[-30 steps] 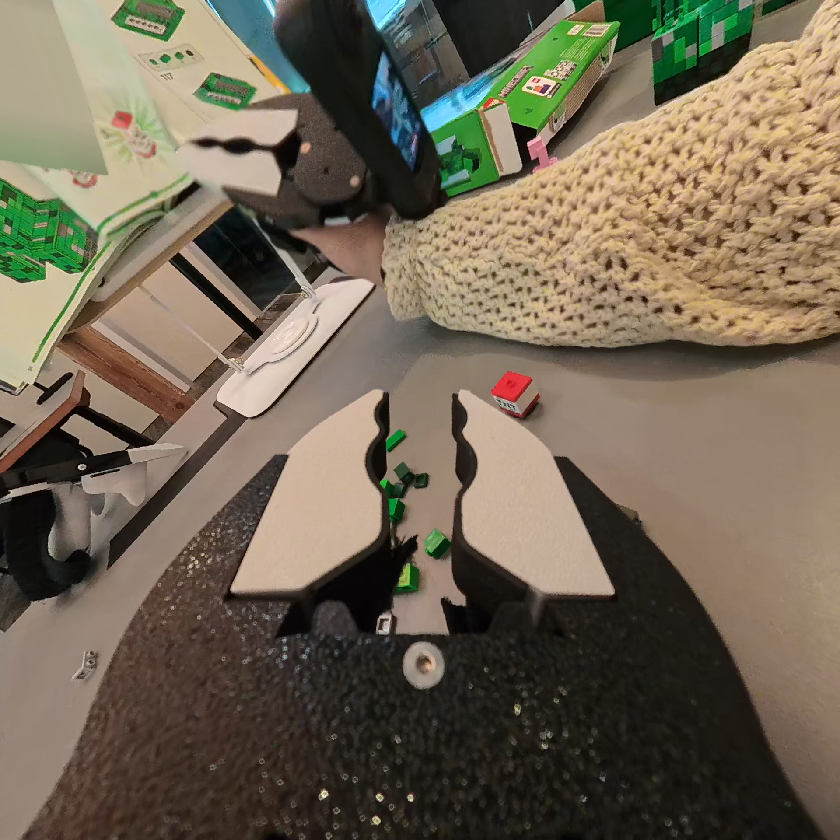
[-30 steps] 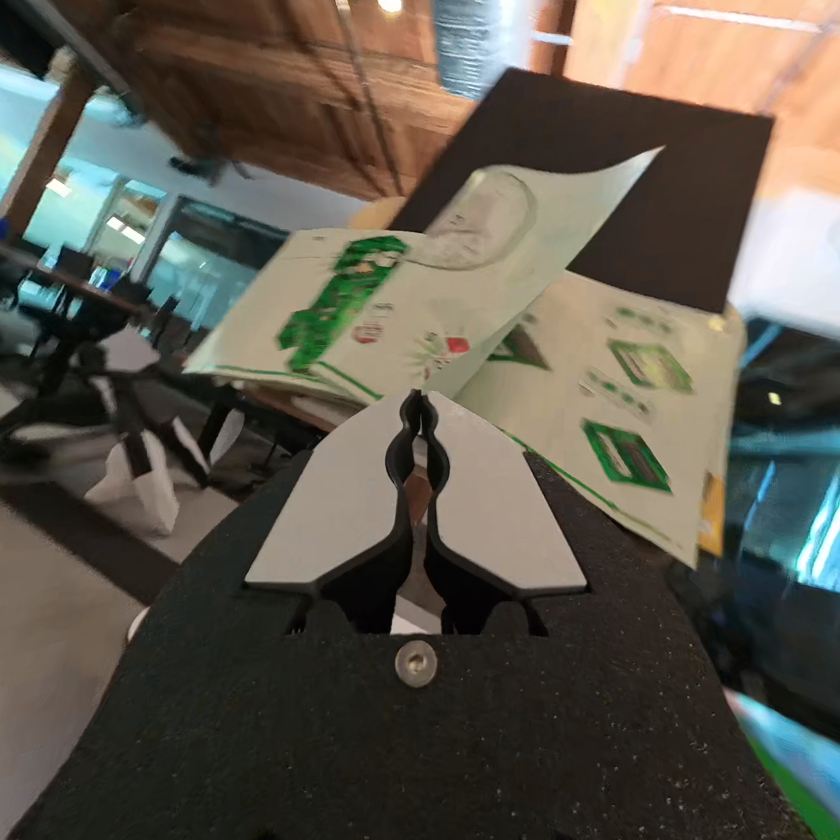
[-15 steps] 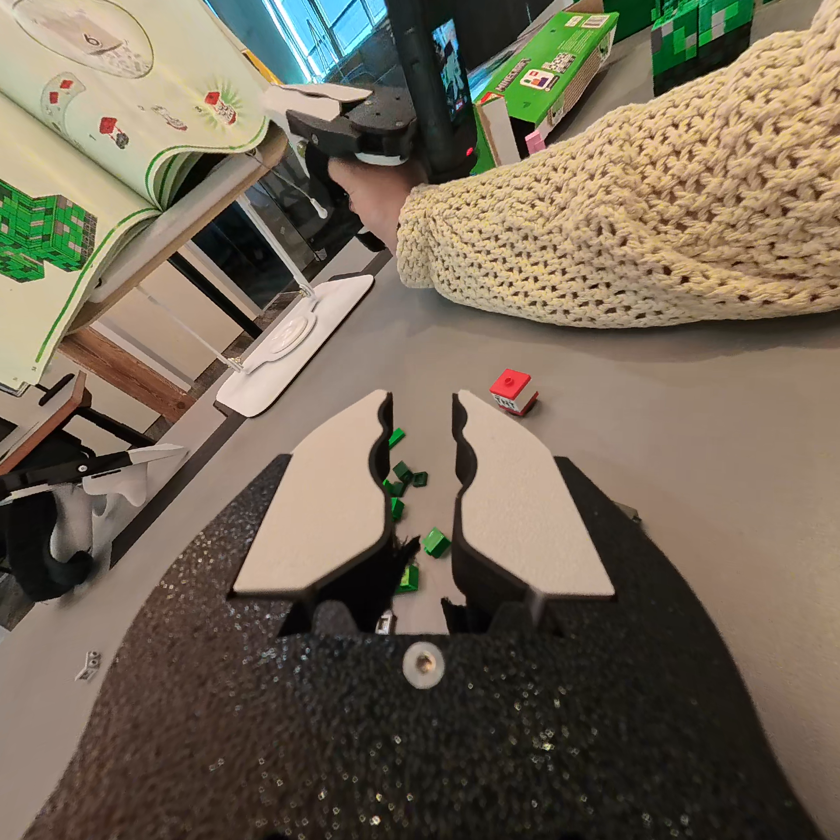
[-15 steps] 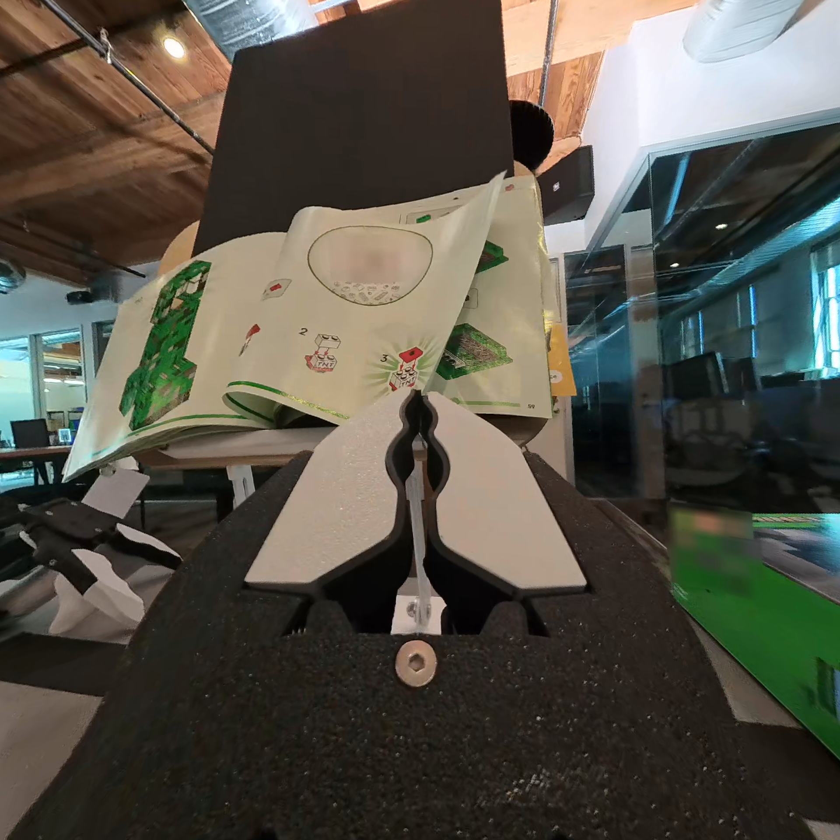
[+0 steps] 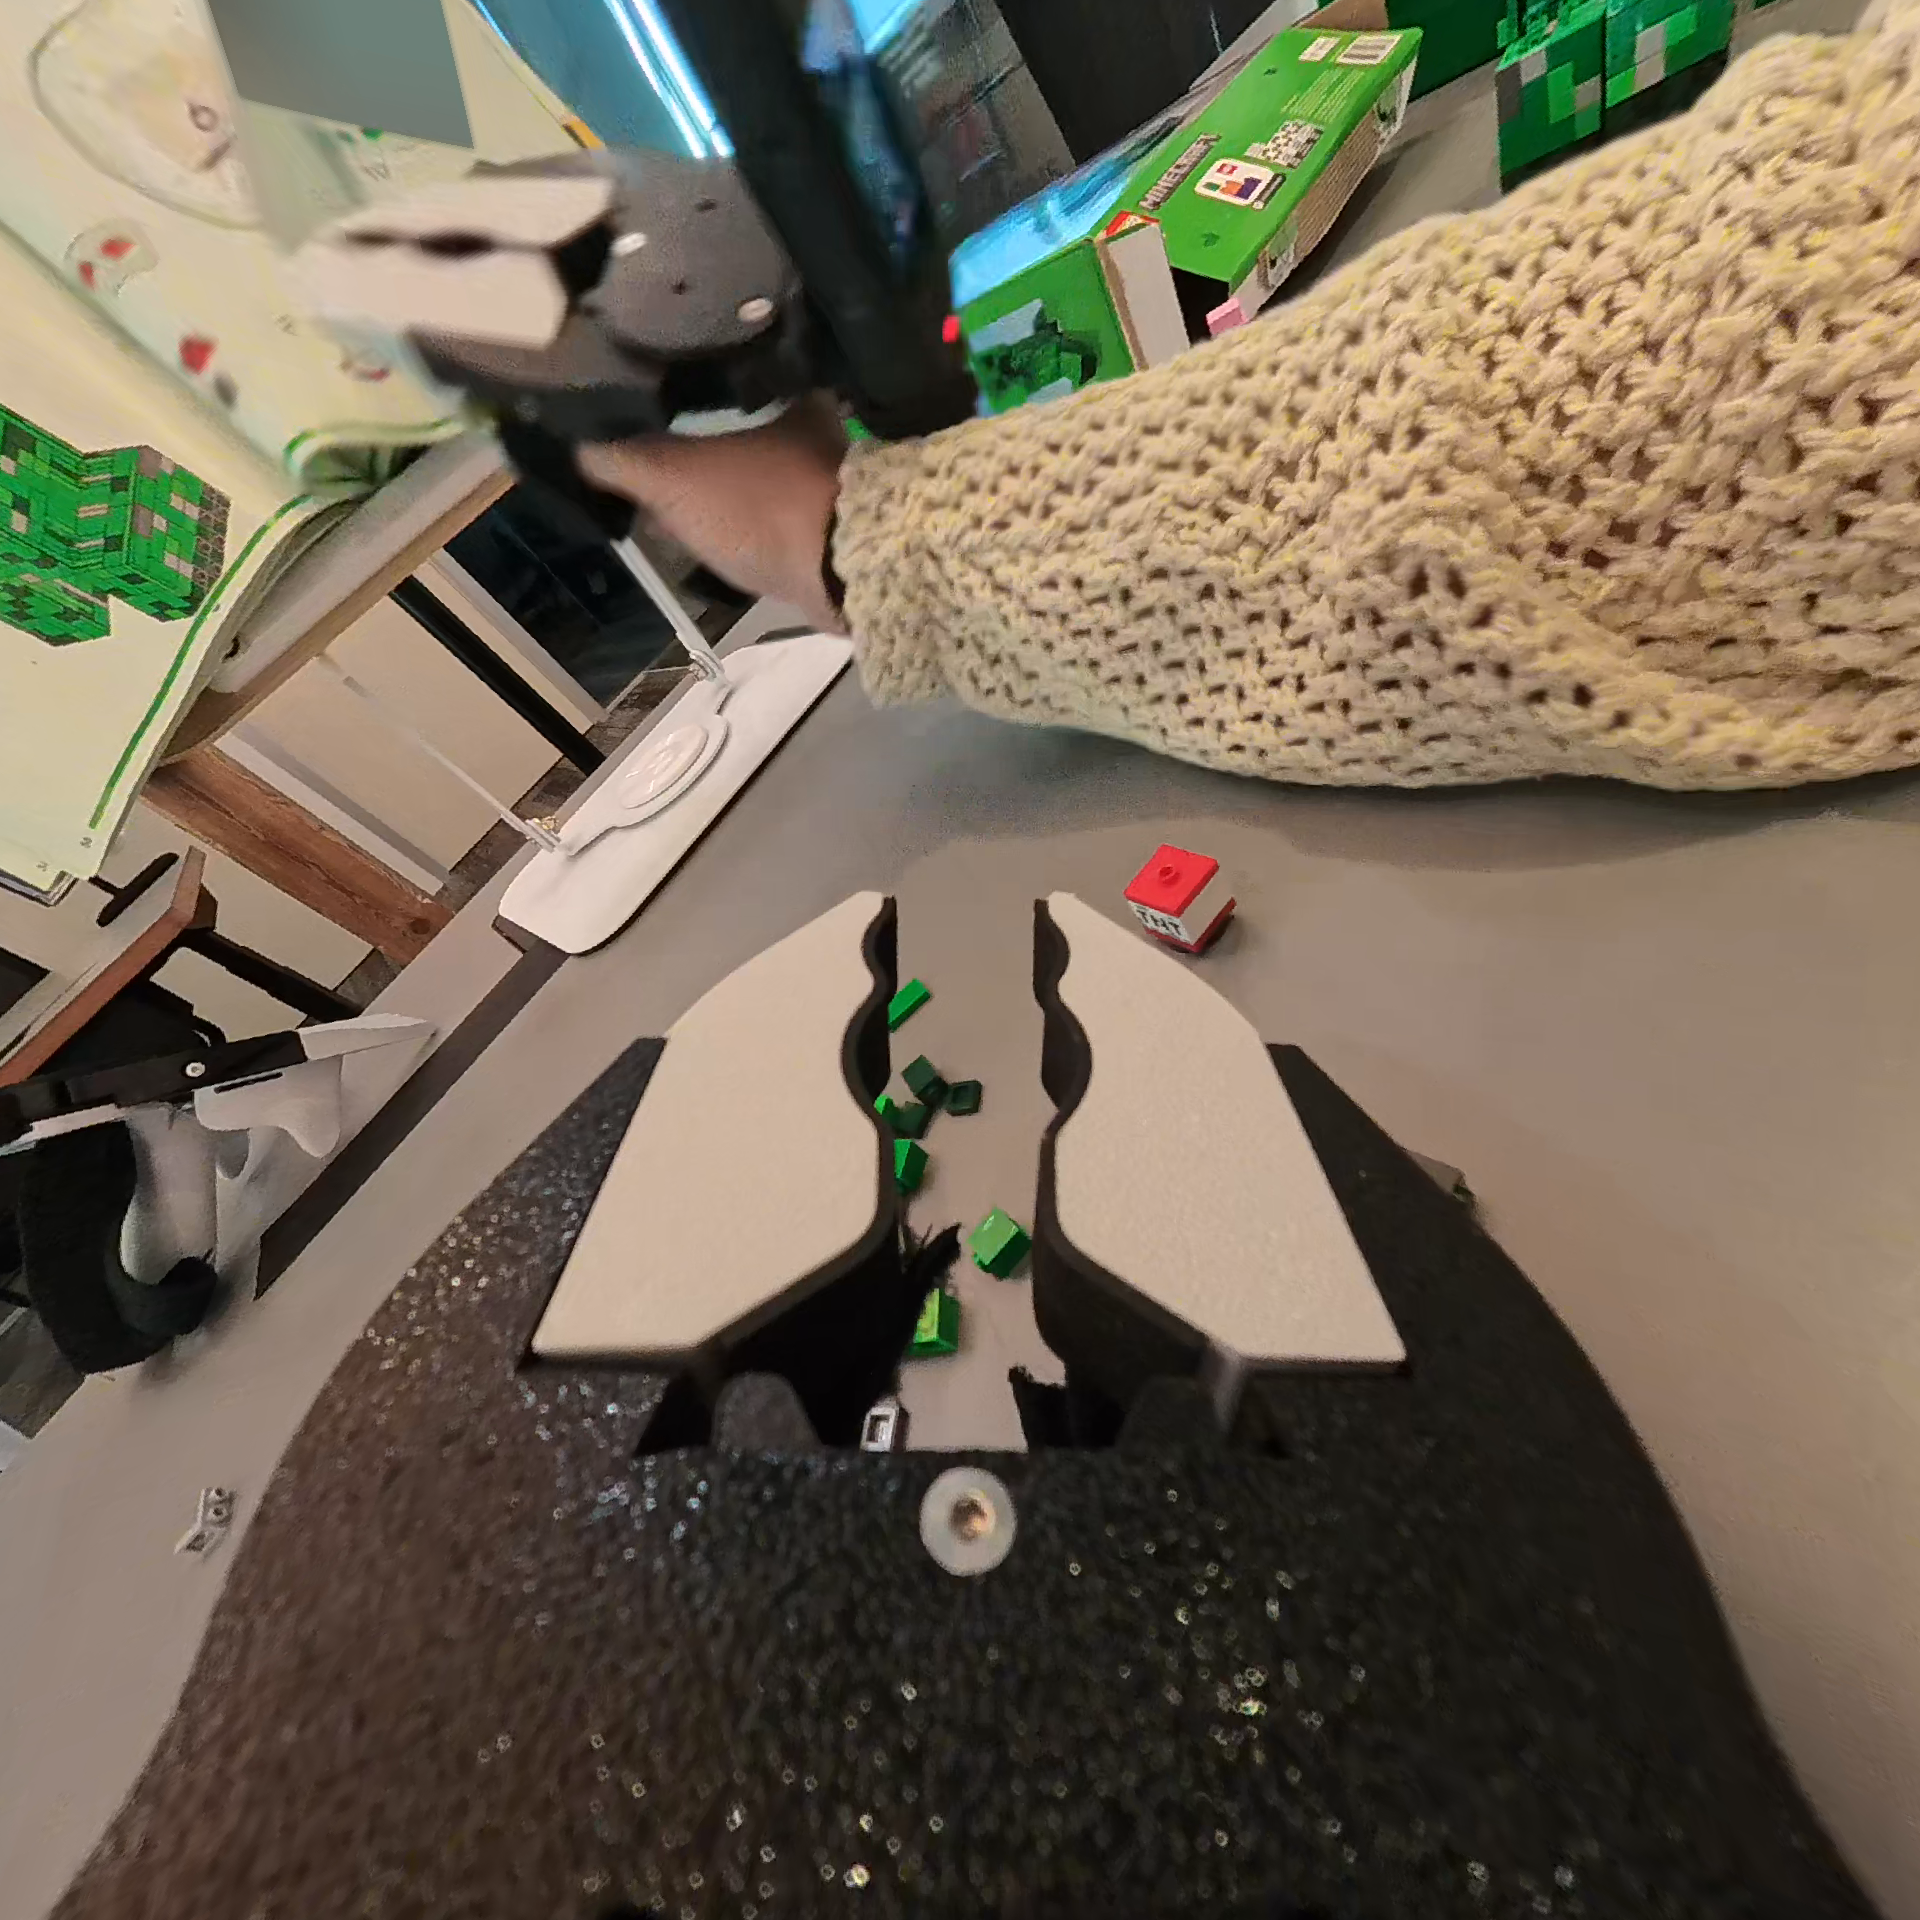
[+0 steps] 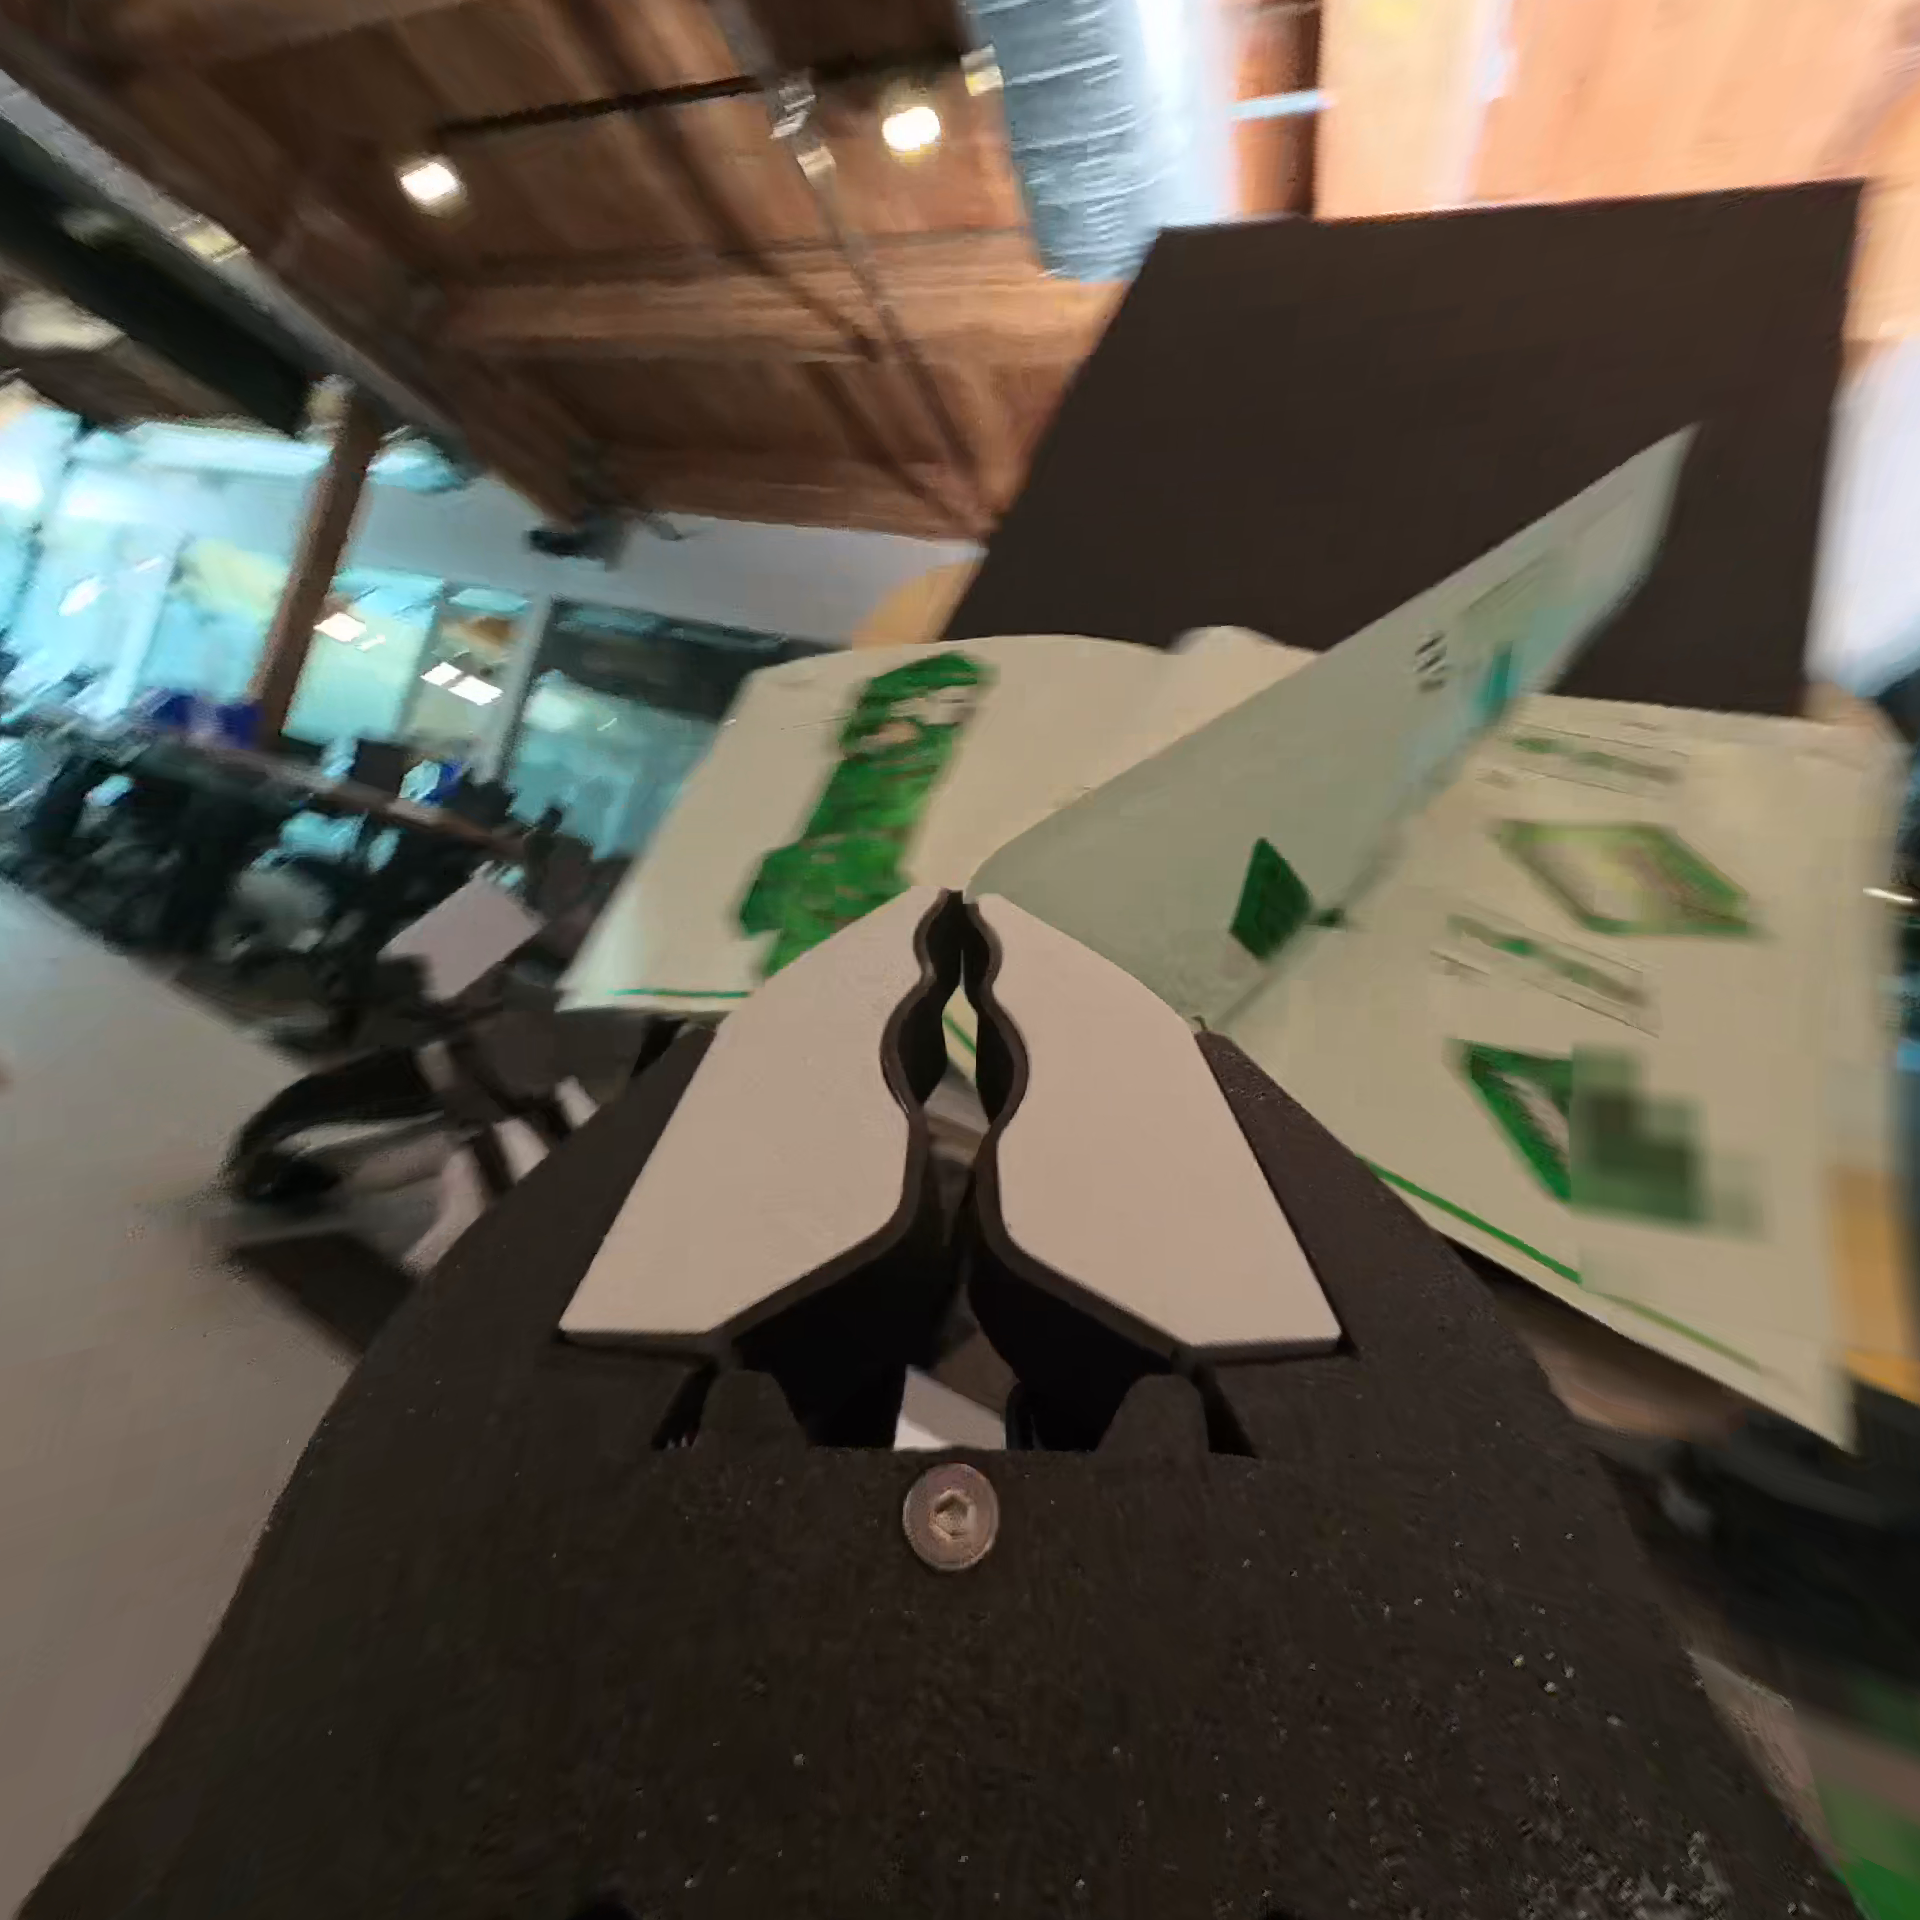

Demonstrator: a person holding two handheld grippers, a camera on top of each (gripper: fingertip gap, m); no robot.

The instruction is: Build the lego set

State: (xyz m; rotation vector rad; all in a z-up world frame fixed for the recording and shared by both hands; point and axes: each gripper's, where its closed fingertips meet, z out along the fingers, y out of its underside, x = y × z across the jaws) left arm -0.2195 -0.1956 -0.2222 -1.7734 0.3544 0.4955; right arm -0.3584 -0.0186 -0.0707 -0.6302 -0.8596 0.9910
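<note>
A grey table (image 5: 1558, 1143) is seen in the left wrist view, with a cream knitted sleeve (image 5: 1403, 499) laid across its far side. An open instruction booklet (image 6: 1558, 935) is propped on a stand at far left. A green set box (image 5: 1195, 239) lies on its side at the far edge, and a partly built green block model (image 5: 1579, 83) stands to its right.

The left gripper (image 5: 961, 935) is held low over the table, jaws spread and empty. Loose green Lego pieces (image 5: 925, 1101) are scattered on the table between and under its fingers. A small red cube brick (image 5: 1179, 899) sits just beyond the right fingertip, apart from it.

The right gripper (image 6: 958, 914) is raised at the booklet, jaws pressed together at the tips on the edge of a lifted page (image 6: 1330, 727). The right wrist view is motion-blurred.
</note>
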